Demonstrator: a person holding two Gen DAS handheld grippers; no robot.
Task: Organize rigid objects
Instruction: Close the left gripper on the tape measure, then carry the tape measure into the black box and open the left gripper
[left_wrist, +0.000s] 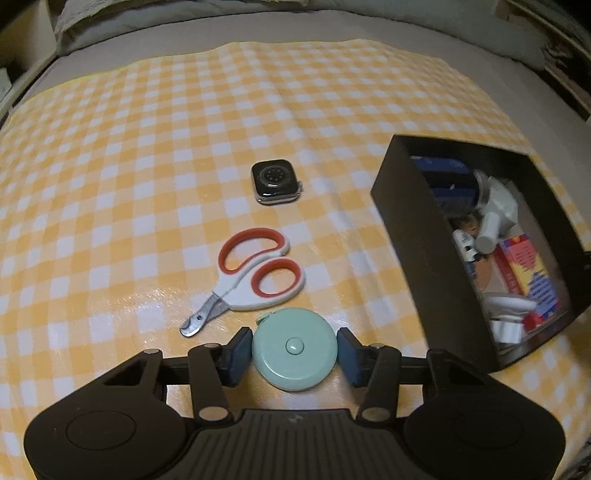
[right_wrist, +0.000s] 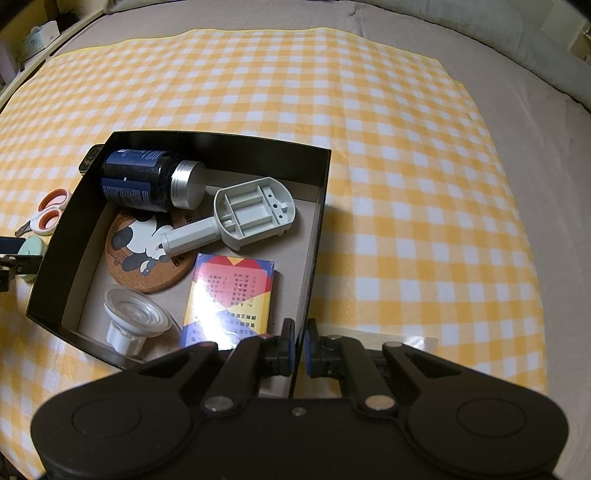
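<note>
My left gripper (left_wrist: 294, 349) is shut on a round mint-green tape measure (left_wrist: 294, 349), its pads touching both sides, just above the checked cloth. Beyond it lie red-and-white clippers (left_wrist: 255, 275) and a black smartwatch body (left_wrist: 275, 181). The black box (left_wrist: 413, 236) stands to the right. In the right wrist view my right gripper (right_wrist: 299, 345) is shut on the near right wall of the black box (right_wrist: 314, 236). The box holds a dark blue jar (right_wrist: 147, 179), a grey plastic handle part (right_wrist: 240, 218), a cork coaster (right_wrist: 136, 254), a colourful card box (right_wrist: 225, 302) and a clear suction cup (right_wrist: 133, 321).
The yellow-and-white checked cloth (left_wrist: 147, 129) covers a bed with grey sheet (right_wrist: 535, 147); pillows lie at the far edge. The clippers (right_wrist: 46, 216) and tape measure (right_wrist: 31, 249) show left of the box in the right wrist view.
</note>
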